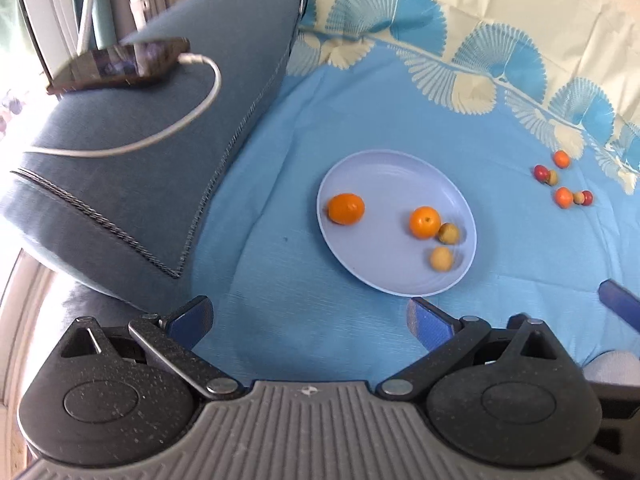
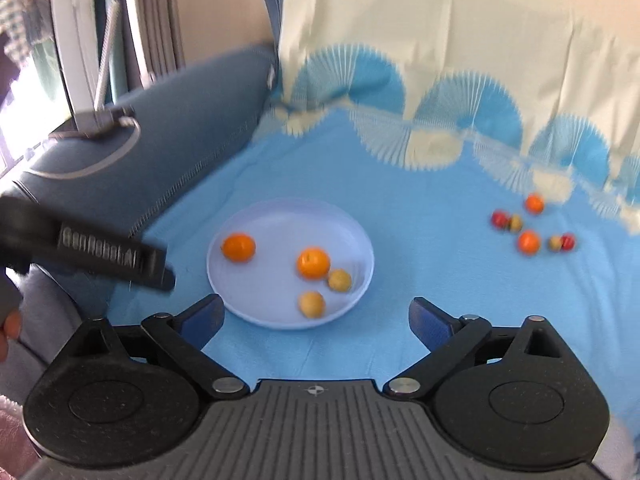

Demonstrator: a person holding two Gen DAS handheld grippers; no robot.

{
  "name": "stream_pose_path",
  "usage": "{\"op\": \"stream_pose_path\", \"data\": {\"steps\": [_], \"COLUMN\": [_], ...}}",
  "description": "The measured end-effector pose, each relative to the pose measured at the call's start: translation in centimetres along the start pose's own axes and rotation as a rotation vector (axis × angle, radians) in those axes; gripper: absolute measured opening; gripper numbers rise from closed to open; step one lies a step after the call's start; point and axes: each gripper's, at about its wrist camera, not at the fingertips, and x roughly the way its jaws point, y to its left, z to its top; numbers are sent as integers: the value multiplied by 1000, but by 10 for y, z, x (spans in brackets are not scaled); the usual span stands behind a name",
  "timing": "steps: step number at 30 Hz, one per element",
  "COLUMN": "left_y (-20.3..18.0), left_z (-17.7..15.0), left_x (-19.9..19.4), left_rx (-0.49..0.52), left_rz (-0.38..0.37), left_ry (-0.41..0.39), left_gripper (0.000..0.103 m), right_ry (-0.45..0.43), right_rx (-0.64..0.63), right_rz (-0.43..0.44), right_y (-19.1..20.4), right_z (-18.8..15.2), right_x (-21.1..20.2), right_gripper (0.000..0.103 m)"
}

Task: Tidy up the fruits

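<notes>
Both grippers, left (image 1: 310, 322) and right (image 2: 316, 322), are hovering with jaws spread apart, gripping nothing, over a smooth round lavender plastic plate (image 1: 384, 172) holding glossy orange citrus (image 1: 346, 209) on wrinkled blue cloth (image 1: 280, 240).

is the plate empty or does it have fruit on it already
Not empty. The plate holds four fruits: two oranges and two small yellowish fruits. Six more fruits lie loose on the blue cloth.

A dark phone (image 1: 120, 66) lies on the blue sofa arm (image 1: 132, 168) (white cable (image 1: 200, 92) plugged in), beside a patterned blue cloth (image 1: 280, 208).
</notes>
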Motion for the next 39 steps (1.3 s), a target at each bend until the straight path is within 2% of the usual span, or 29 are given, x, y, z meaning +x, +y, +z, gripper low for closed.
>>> {"op": "stream_pose_path", "data": {"steps": [14, 21, 39], "left_y": [-14, -17, -17], "left_z": [-24, -29, -29], "left_x": [-64, -74, -79], "left_rx": [65, 61, 78], "left_rz": [-41, -46, -20], "left_ry": [-160, -175, -193], "left_gripper": [103, 103, 103], "right_ry": [-142, -168, -187], "right_rx": [-2, 12, 33], "right_rz": [-13, -13, -19], "right_y": [0, -3, -4], "right_z": [-8, -12, -13], "right_x": [-61, -75, -78], "right_gripper": [102, 102, 102]}}
